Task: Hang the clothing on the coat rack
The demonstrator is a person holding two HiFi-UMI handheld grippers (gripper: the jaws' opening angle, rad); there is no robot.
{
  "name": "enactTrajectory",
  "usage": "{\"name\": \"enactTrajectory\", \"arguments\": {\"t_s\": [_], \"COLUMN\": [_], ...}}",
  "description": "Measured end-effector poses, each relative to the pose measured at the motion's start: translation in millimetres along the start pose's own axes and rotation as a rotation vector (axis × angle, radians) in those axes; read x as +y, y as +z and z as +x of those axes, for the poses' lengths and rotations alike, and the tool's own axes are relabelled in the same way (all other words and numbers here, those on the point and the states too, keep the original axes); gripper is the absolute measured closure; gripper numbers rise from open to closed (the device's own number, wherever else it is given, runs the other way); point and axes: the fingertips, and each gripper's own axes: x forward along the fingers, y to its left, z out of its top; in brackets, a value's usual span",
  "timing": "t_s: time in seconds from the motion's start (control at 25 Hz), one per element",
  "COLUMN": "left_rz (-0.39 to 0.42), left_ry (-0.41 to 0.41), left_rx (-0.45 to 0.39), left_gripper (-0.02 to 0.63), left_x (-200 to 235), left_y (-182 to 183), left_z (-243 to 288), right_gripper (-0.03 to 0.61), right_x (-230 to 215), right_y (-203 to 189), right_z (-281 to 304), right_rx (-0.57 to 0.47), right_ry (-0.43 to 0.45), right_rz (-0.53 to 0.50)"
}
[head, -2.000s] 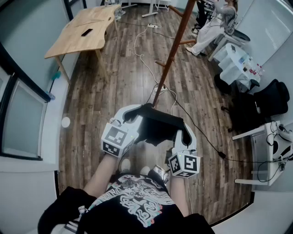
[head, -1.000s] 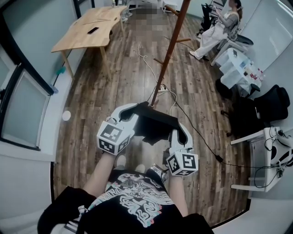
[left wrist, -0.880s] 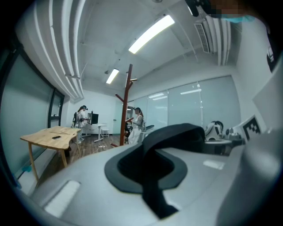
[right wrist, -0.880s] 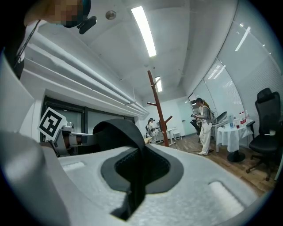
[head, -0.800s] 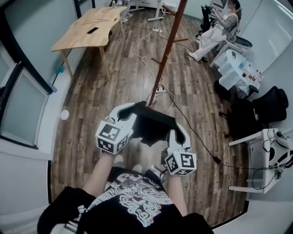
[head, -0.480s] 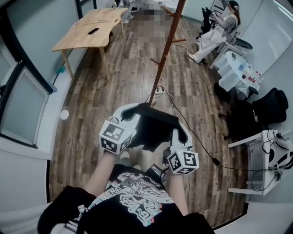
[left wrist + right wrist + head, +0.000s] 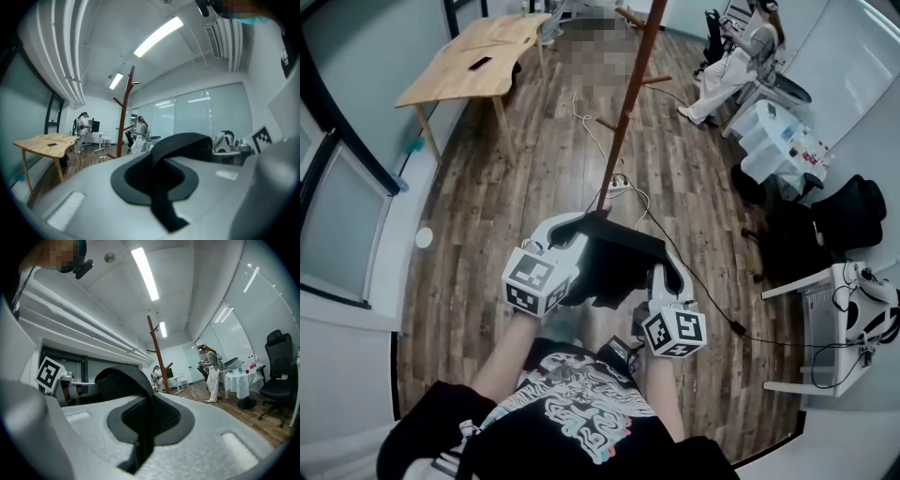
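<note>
The jaws of the left gripper (image 7: 158, 180) were pressed together on a thin fold of the black cloth garment (image 7: 619, 255). In the left gripper view the fold ran as a dark strip through the seam between the two grey jaws. The right gripper (image 7: 144, 423) was closed in the same way on another fold of the same garment, with no gap visible beside the fabric.

The garment was held in the air in front of the person's body, between the two grippers. Its long axis, the stretched upper edge, ran across the person from the left gripper to the right one, slightly slanted in the head view. The rest of the fabric hung down from this edge toward the dark wooden plank floor (image 7: 534, 169).

Just beyond the garment stood the brown wooden coat rack (image 7: 628, 103), apart from the fabric. Its top was cut off by the upper edge of the head view, and its foot was hidden behind the garment. The lower part of the garment was hard to make out between the grippers, so I could not tell what kind of clothing it was.
</note>
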Motion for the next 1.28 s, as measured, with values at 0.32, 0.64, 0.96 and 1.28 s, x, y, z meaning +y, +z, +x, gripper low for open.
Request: {"name": "enactTrajectory", "arguments": {"t_s": [0.32,0.64,0.96,1.28], "left_rz": [-0.005,-0.003,-0.001,0.001], "left_ry": [0.011,0.024,0.008,-0.014], "left_rx": [-0.006,0.006,0.021,0.023], "left_gripper": [0.603,0.603,0.603,0.603], "left_x": [21.5,53.8,86.3,123.8], "left_y": [4.4,9.3,9.5,20.1], "left_z": [33.9,67.0,110.8,152.0], "right_gripper": [0.568,0.568,0.568,0.568], "right_x": [-18.0,-29.0,-49.0,-62.7], "right_y": [3.1,9.3,8.6,15.8], "right_z": [33.6,77.0,126.4,177.0], "right_rx": [0.006,0.019,0.031,0.027], "right_ry": [0.006,0.013,-0.012,-0.039], "right_rz": [-0.005,-0.005,0.002,0.009]}}
